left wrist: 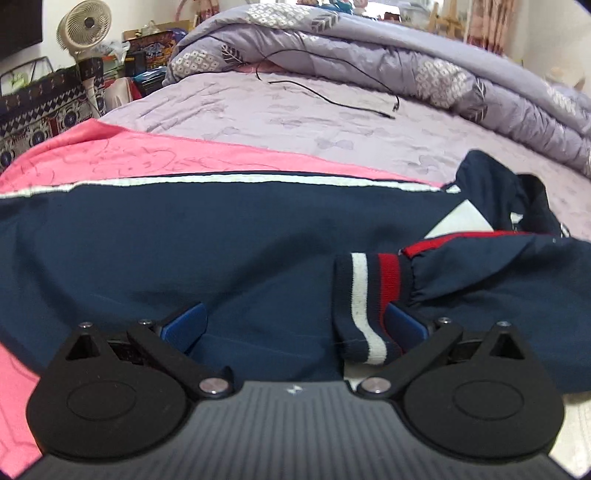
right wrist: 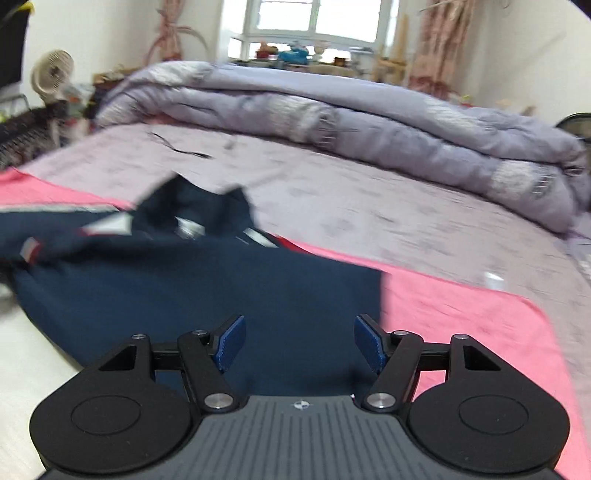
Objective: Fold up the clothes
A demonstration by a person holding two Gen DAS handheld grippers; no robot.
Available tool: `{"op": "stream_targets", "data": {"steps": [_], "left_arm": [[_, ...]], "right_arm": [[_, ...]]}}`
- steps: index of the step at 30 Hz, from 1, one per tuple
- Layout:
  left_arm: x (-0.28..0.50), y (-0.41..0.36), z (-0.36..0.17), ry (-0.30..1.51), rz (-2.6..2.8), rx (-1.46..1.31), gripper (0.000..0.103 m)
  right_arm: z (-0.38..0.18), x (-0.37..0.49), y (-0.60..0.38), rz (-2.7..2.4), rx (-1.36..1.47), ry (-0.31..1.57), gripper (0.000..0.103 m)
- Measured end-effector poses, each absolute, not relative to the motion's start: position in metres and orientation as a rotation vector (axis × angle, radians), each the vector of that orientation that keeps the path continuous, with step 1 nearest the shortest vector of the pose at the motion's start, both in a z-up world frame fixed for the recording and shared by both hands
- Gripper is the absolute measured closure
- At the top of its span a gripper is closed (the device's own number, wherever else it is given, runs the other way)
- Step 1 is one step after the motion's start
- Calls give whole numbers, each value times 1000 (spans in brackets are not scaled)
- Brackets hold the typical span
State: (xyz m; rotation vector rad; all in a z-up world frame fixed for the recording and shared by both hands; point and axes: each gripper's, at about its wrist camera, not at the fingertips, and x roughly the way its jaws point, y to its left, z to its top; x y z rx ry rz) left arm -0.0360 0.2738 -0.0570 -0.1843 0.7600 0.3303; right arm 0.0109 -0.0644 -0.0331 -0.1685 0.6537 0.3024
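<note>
A navy jacket (left wrist: 207, 236) with a white hem stripe lies spread on a pink cloth (left wrist: 122, 155) on the bed. One sleeve is folded across the body, and its navy, white and red striped cuff (left wrist: 365, 306) lies inside my left gripper (left wrist: 295, 326), close to the right blue pad (left wrist: 404, 326). The left jaws stand wide apart and do not press on it. In the blurred right wrist view, my right gripper (right wrist: 300, 343) is open low over the jacket's (right wrist: 207, 291) right part. The collar (right wrist: 199, 214) is bunched up further off, and the pink cloth (right wrist: 461, 317) shows to the right.
A folded lilac quilt (left wrist: 424, 70) fills the far side of the bed, with a thin black cable (left wrist: 332, 99) on the lilac sheet (left wrist: 295, 129) before it. A fan (left wrist: 83, 26) and patterned bags (left wrist: 44, 107) stand off the bed's left. A window (right wrist: 314, 18) is behind.
</note>
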Motion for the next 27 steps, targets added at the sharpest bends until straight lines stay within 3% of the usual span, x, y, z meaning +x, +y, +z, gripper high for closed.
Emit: {"op": "stream_targets", "data": {"steps": [10, 11, 13, 14, 18, 27], "left_arm": [[-41, 272, -66, 698, 324, -167, 0], [-41, 272, -66, 696, 324, -166, 0], [-41, 272, -67, 692, 323, -167, 0], [-40, 272, -67, 691, 323, -168, 0], [-40, 273, -67, 687, 322, -169, 0], [-40, 272, -68, 688, 324, -165, 0]], "right_arm": [[-69, 64, 43, 344, -158, 719, 34], [-75, 70, 46, 329, -139, 729, 31], [-84, 82, 43, 299, -82, 741, 7], [-87, 87, 41, 293, -52, 751, 6], [-72, 76, 31, 337, -73, 761, 18], [-48, -6, -55, 212, -181, 712, 17]]}}
